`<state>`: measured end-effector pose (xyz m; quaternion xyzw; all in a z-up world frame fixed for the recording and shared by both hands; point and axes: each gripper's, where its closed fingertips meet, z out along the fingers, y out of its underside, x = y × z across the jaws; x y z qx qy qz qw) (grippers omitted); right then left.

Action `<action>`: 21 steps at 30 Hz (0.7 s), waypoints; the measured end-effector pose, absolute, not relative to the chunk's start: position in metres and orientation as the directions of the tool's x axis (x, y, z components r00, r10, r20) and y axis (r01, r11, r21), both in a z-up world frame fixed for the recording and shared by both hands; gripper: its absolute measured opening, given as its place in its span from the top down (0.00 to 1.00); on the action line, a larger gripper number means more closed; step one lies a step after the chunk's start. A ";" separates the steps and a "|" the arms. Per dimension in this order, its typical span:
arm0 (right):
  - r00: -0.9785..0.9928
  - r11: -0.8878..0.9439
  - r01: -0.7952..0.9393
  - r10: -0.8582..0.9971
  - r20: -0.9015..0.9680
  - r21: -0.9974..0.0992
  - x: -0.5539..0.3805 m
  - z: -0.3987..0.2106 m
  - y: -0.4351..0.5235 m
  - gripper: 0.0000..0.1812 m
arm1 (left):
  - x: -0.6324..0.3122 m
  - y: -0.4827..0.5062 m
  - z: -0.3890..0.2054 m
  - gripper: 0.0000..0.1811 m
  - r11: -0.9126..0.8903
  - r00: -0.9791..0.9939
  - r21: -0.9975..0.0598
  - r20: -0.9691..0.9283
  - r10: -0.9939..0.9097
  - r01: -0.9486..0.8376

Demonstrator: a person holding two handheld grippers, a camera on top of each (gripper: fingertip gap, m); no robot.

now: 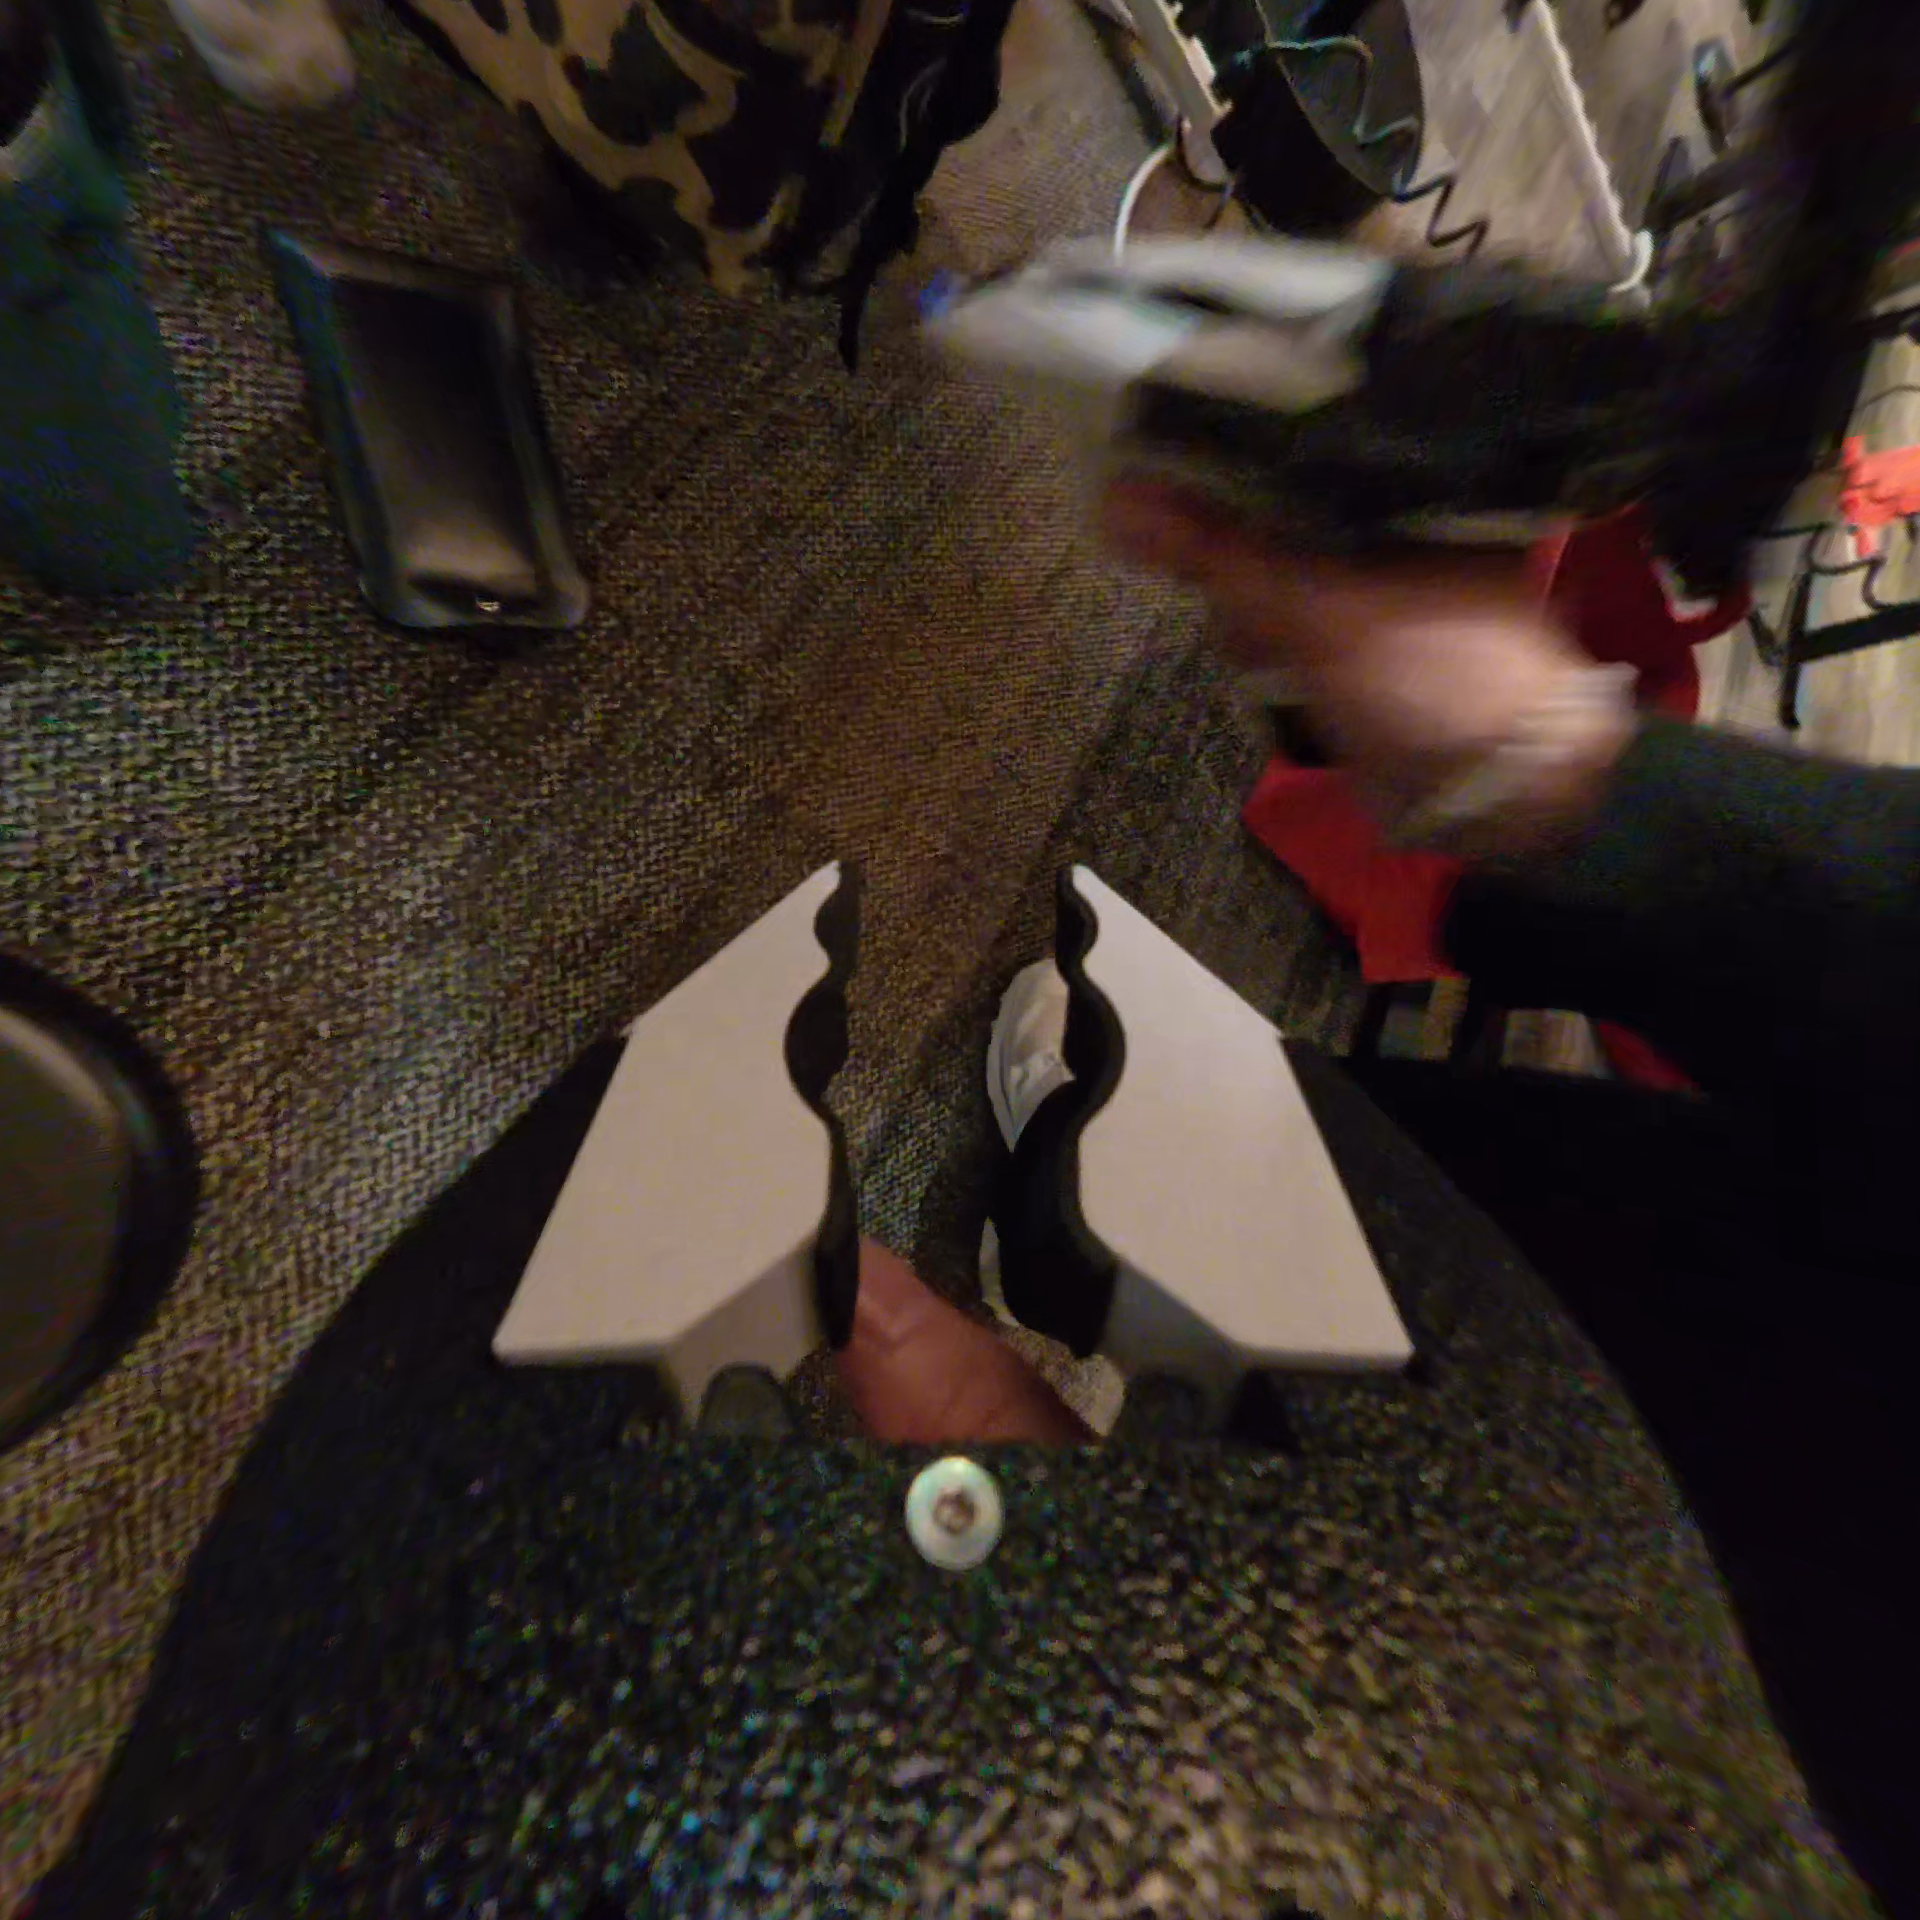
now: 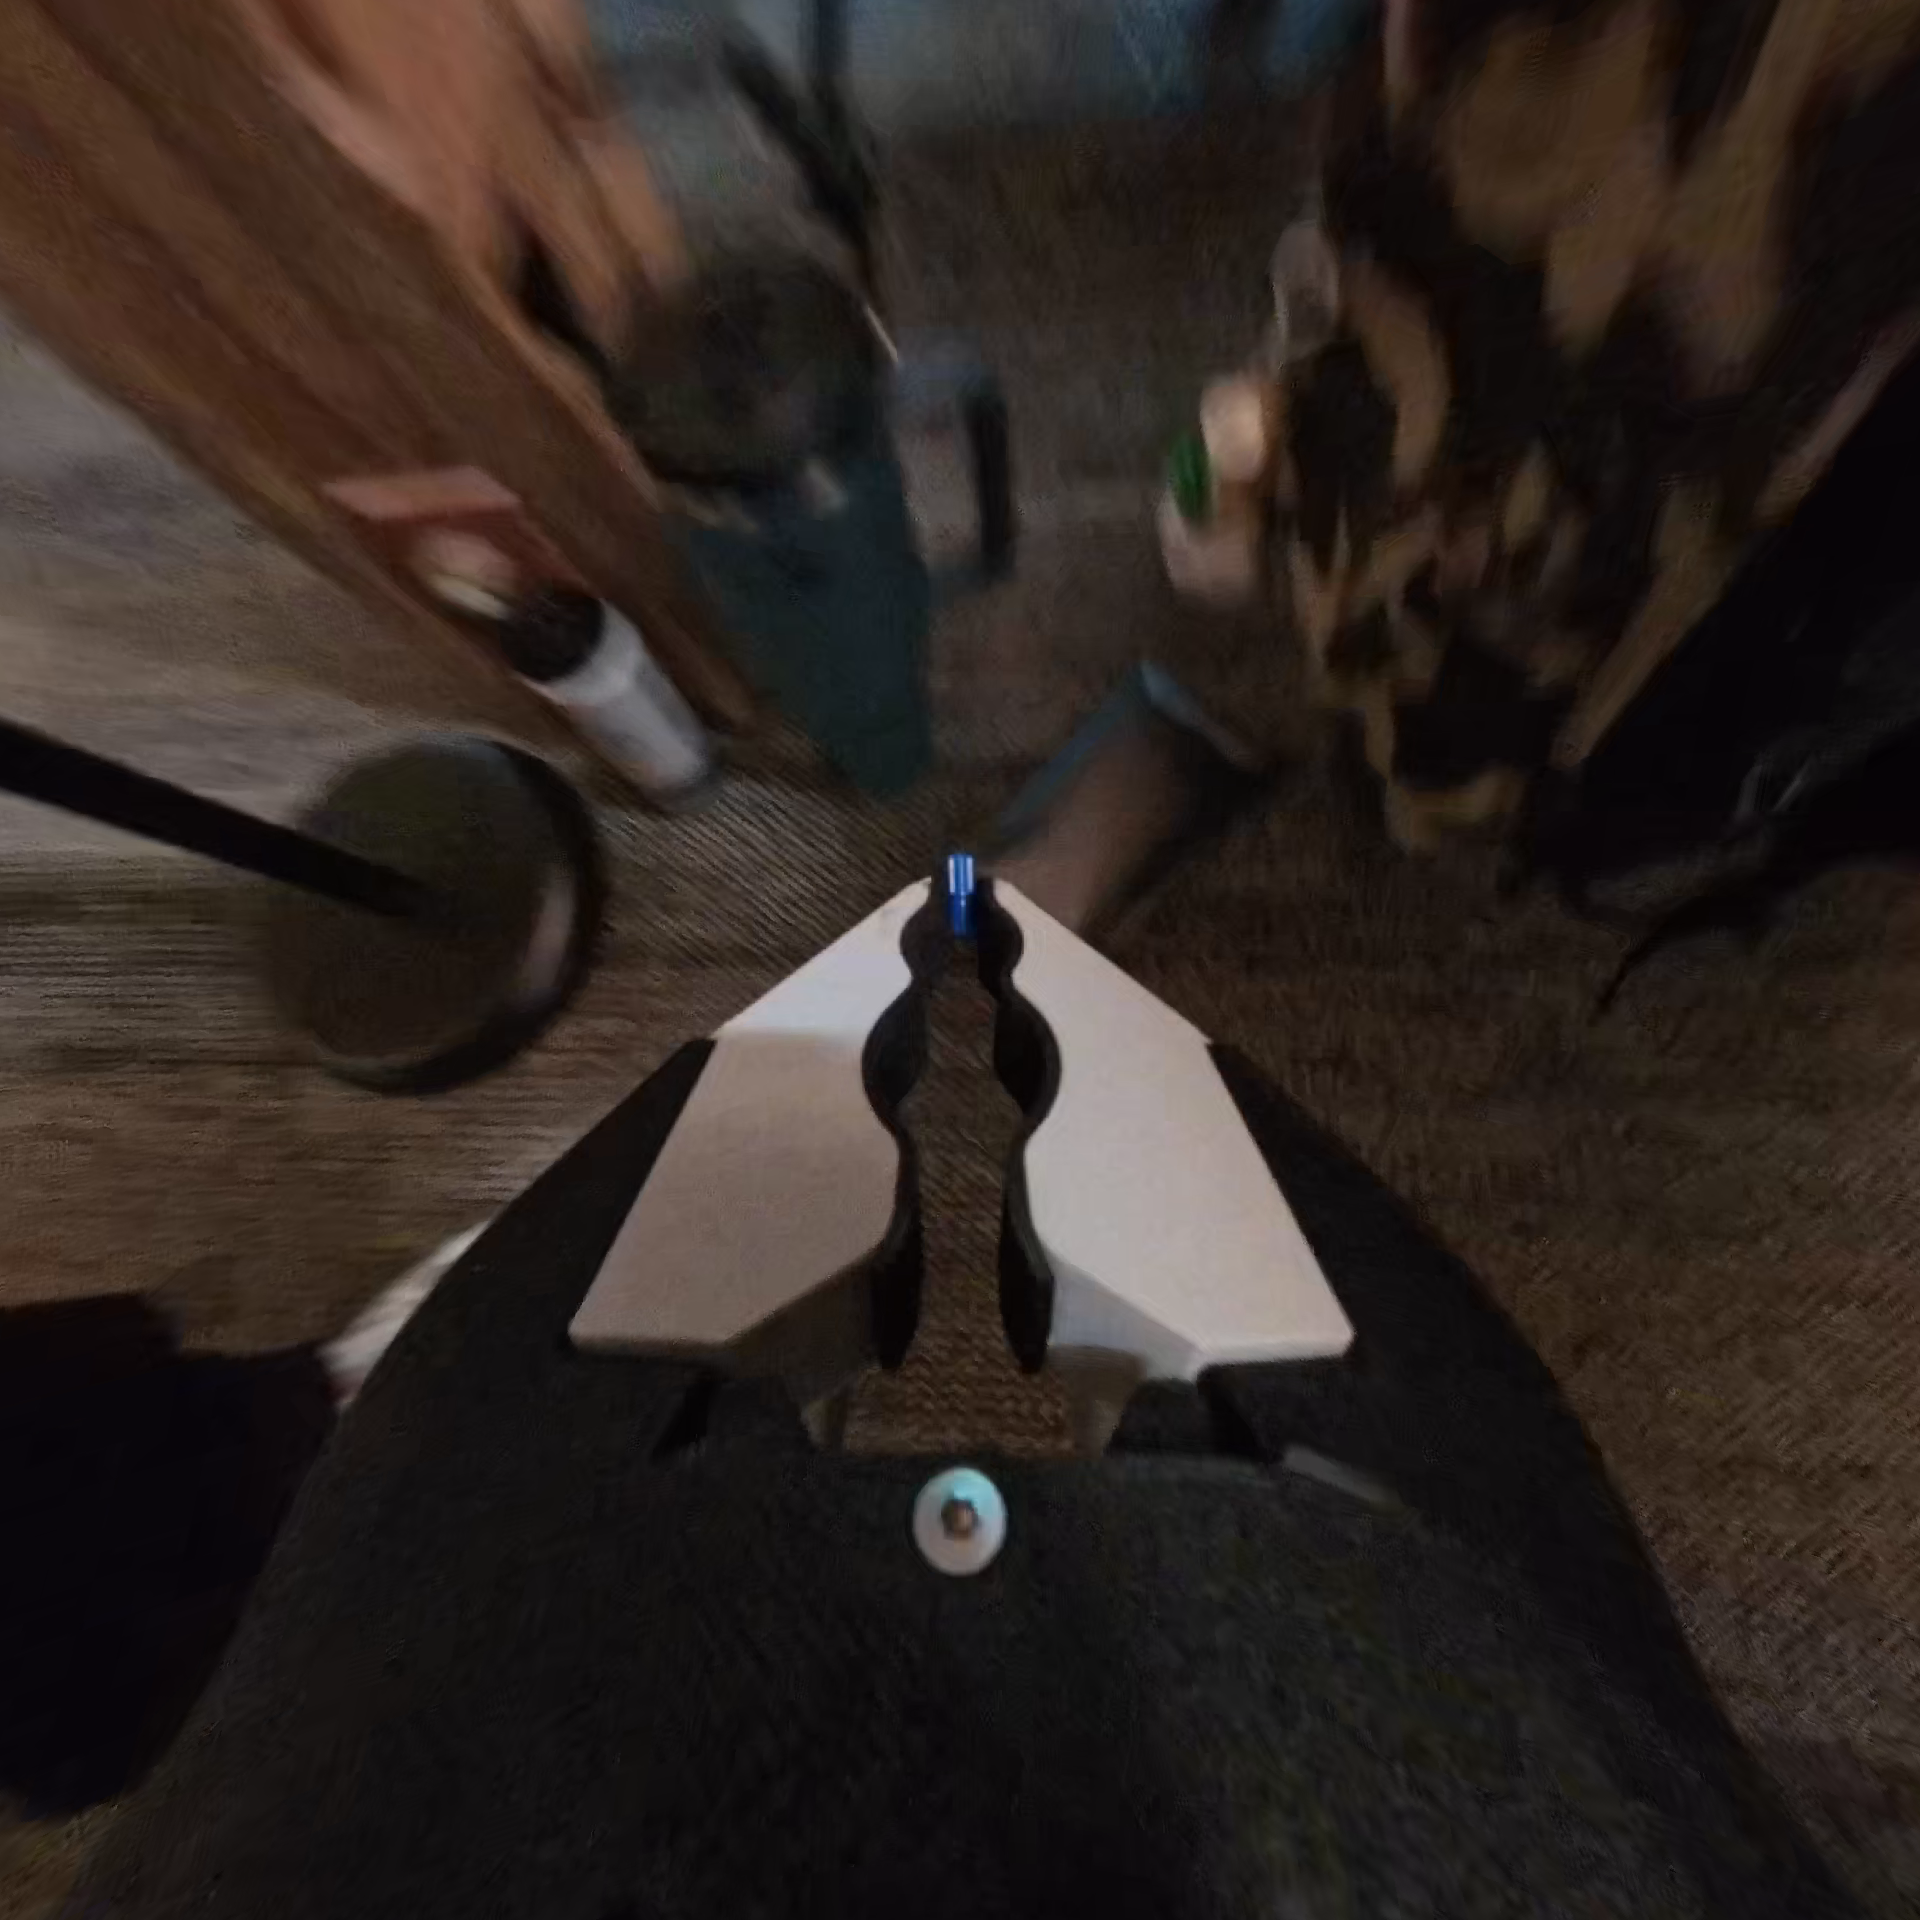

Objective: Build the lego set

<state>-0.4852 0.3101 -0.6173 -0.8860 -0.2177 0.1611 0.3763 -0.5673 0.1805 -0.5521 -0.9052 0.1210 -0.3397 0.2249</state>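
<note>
My left gripper (image 1: 958, 894) points down at the brown carpet (image 1: 727, 727). It is open by a narrow gap and holds nothing. A thumb (image 1: 935, 1371) shows behind its fingers. My right gripper (image 2: 961, 906) is shut on a small blue Lego pin (image 2: 958, 885), pinched at the very fingertips. The right gripper also shows in the left wrist view (image 1: 1143, 312), blurred, at the upper right, held by a hand (image 1: 1434, 675) in a dark sleeve. A red printed sheet or box (image 1: 1351, 873) lies under that arm. No other Lego parts show clearly.
A black phone-like case (image 1: 436, 436) lies on the carpet at left. A round black stand base (image 2: 436, 914) with a pole, a wooden furniture leg (image 2: 312, 312) and a white cylinder (image 2: 623, 707) are nearby. Animal-print cloth (image 1: 644, 94) lies at the far side.
</note>
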 end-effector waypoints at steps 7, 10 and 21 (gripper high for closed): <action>0.833 -0.320 0.274 0.550 0.057 -0.907 -0.469 -0.266 0.343 0.98 | -0.508 0.167 -0.477 0.81 -0.846 0.663 -0.515 0.587 -0.465 -0.138; 0.895 -0.267 0.214 0.439 0.079 -0.940 -0.413 -0.176 0.396 0.98 | -0.484 0.174 -0.438 0.81 -0.821 0.622 -0.545 0.588 -0.518 -0.168; 0.943 -0.669 0.301 0.102 0.317 -0.679 -0.186 -0.199 0.473 0.98 | -0.465 0.204 -0.393 0.81 -0.792 0.572 -0.553 0.574 -0.586 -0.258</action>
